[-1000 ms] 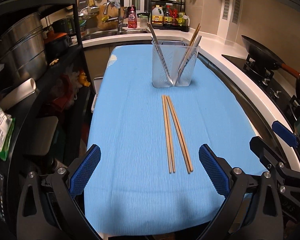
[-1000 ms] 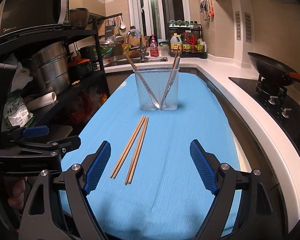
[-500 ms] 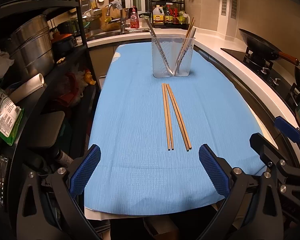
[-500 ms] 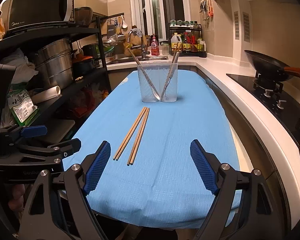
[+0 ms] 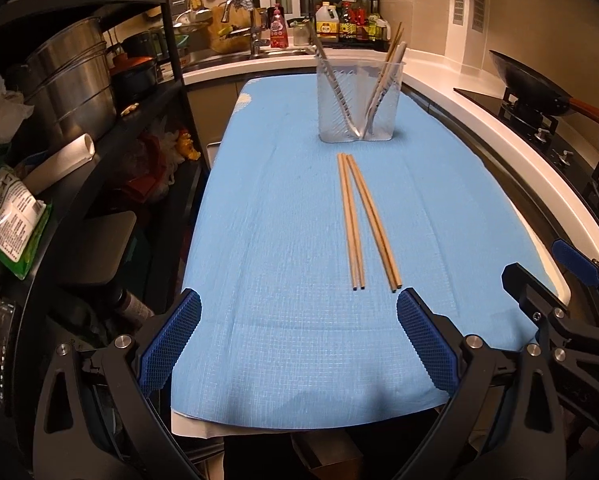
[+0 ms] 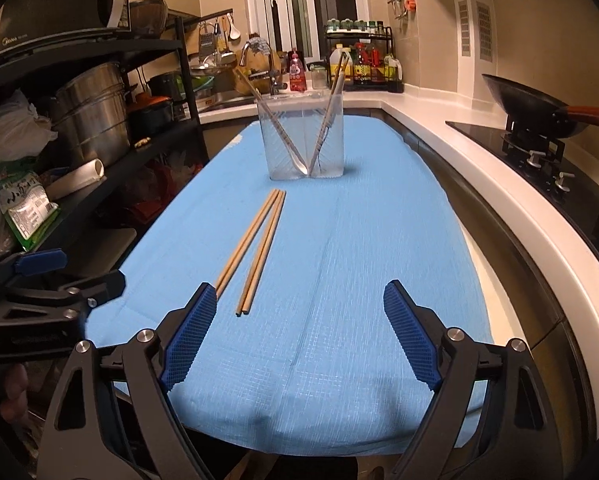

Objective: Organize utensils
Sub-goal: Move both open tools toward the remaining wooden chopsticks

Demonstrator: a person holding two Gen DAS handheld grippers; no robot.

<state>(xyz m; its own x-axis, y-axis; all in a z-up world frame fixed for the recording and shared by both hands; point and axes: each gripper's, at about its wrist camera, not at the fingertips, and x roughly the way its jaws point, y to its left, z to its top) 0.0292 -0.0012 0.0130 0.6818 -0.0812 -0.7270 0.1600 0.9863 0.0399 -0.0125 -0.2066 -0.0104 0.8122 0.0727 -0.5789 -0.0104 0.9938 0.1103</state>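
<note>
Several wooden chopsticks (image 5: 361,220) lie lengthwise on the blue cloth (image 5: 283,280), fanning apart toward me; they also show in the right wrist view (image 6: 257,246). A clear plastic holder (image 5: 358,104) stands behind them with utensils and chopsticks leaning inside; it also shows in the right wrist view (image 6: 304,140). My left gripper (image 5: 299,340) is open and empty above the cloth's near edge. My right gripper (image 6: 299,336) is open and empty, right of the chopstick ends.
A black shelf rack with steel pots (image 5: 71,92) stands along the left. A white counter (image 6: 499,184) runs on the right with a wok (image 6: 527,108) on the hob. A sink and bottle rack (image 5: 347,20) are at the back.
Both grippers have pulled back toward me from the holder; the cloth's near edge has come into view. Both stay open and the chopsticks have not moved.
</note>
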